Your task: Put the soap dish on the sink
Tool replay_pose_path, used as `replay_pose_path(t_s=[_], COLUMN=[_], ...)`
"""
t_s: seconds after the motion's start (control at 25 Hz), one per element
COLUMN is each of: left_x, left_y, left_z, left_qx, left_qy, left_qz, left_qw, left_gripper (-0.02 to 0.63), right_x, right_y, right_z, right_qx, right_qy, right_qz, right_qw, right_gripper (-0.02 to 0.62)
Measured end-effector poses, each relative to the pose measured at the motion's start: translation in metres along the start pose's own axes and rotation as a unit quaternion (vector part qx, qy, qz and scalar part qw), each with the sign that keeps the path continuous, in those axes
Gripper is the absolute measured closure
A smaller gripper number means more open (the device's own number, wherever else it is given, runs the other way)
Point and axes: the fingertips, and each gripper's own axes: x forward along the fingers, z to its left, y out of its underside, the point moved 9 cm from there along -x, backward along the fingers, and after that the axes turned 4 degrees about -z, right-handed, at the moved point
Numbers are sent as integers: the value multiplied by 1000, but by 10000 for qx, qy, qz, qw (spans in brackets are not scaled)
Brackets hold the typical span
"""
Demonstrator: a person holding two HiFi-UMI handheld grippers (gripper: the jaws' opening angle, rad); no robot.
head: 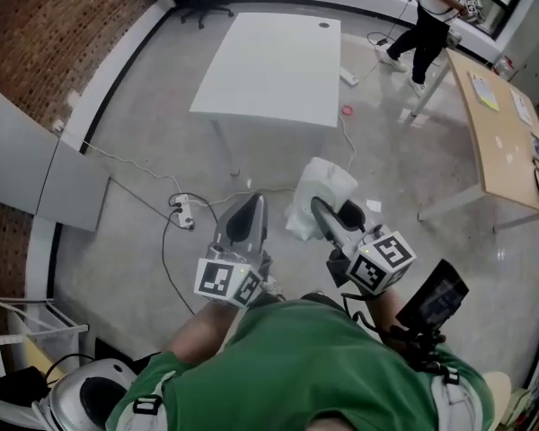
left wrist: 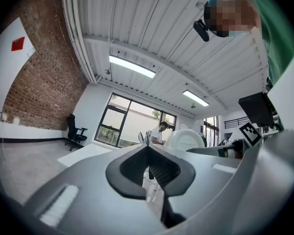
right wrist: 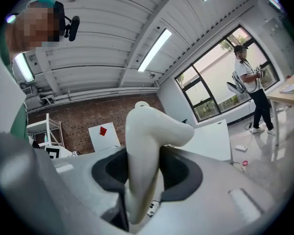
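Above the concrete floor [head: 144, 124], the person in a green top is holding both grippers out in front of the body. The right gripper [head: 335, 215] is clamping the white soap dish [head: 328, 180] between its jaws. In the right gripper view the dish [right wrist: 147, 136] is standing up out of the right gripper [right wrist: 147, 173], with its curved rim bending over to the right above the dark pads. The left gripper [head: 249, 206] is hanging just beside it, to the dish's left and apart from it. In the left gripper view the left gripper [left wrist: 149, 168] is showing its jaws drawn together with nothing between them. Beyond the grippers a white table [head: 274, 61] is standing bare, and a power strip [head: 184, 214] with trailing cables is lying on the floor near the left gripper. Off to the right a wooden worktop [head: 499, 142] is carrying a few papers, and another person [head: 431, 25] is standing near its far end.
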Motion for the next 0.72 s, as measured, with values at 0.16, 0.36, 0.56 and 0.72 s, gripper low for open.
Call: replay_pose_path(t_s=[0.16, 0.36, 0.56, 0.72], left_x=[3, 7, 13, 26], left_y=[-3, -3, -2, -2], left_z=[24, 46, 57, 64], left_qx=[-92, -170, -240, -252], left_qy=[186, 375, 398, 378], left_qz=[45, 66, 119, 135], left_qw=[9998, 9991, 9988, 9989], left_gripper=[600, 600, 600, 600], right_x=[17, 32, 42, 54], right_y=[5, 10, 8, 3], right_z=[10, 17, 18, 10], right_qx=[-22, -49, -48, -44], right_qy=[204, 416, 524, 512], right_qz=[-71, -146, -152, -150], right_qw=[9998, 9990, 9985, 9986], right_gripper=[445, 445, 445, 445])
